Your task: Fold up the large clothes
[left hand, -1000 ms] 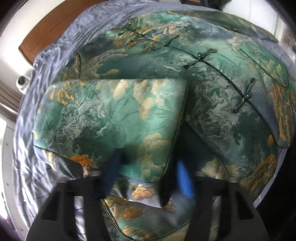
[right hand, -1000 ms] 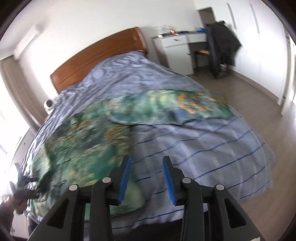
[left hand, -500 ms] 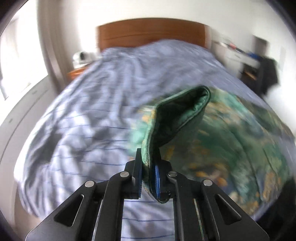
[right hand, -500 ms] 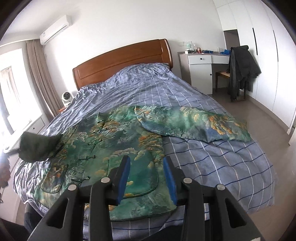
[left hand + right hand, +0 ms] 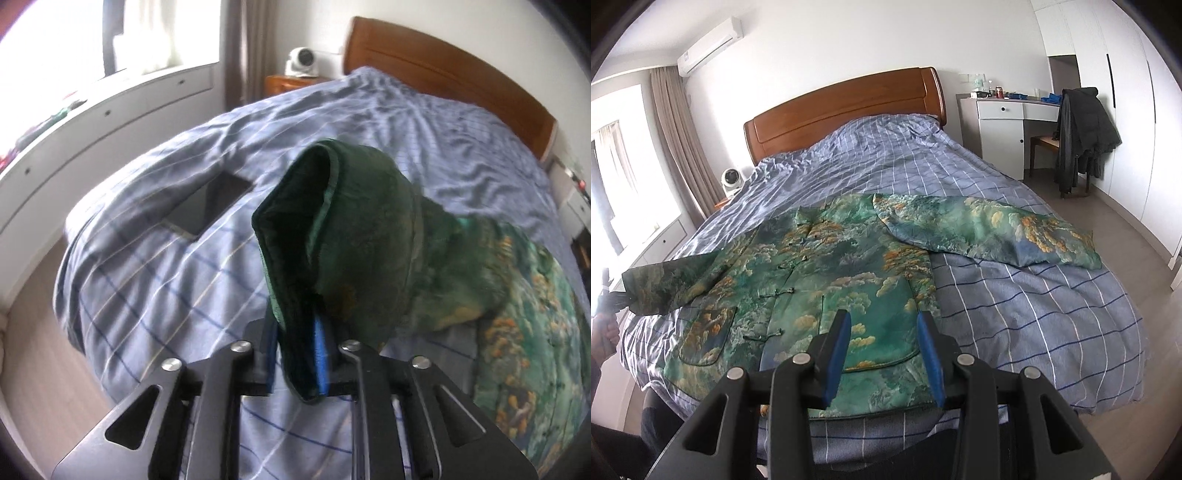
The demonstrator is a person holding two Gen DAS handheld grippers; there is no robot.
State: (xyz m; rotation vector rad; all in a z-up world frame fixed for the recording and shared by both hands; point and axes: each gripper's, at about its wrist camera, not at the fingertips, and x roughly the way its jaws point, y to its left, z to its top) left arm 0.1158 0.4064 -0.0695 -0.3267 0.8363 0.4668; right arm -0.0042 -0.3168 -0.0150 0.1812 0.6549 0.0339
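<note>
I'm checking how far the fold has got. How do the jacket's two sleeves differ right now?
The left sleeve is lifted off the bed, its cuff clamped in the left gripper; the right sleeve lies flat on the cover, untouched. The left sleeve looks dark and shadowed, the right sleeve bright. The right gripper is open, holding neither. Both sleeves share the jacket's green landscape print.

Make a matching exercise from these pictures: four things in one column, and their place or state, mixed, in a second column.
1. left gripper
2. right gripper
3. right sleeve
4. tablet

a. lies flat, stretched out on the bed
b. open, holds nothing
c. dark screen, lying on the blanket
d. shut on the left sleeve

Pairs: 1-d, 2-b, 3-a, 4-c
</note>
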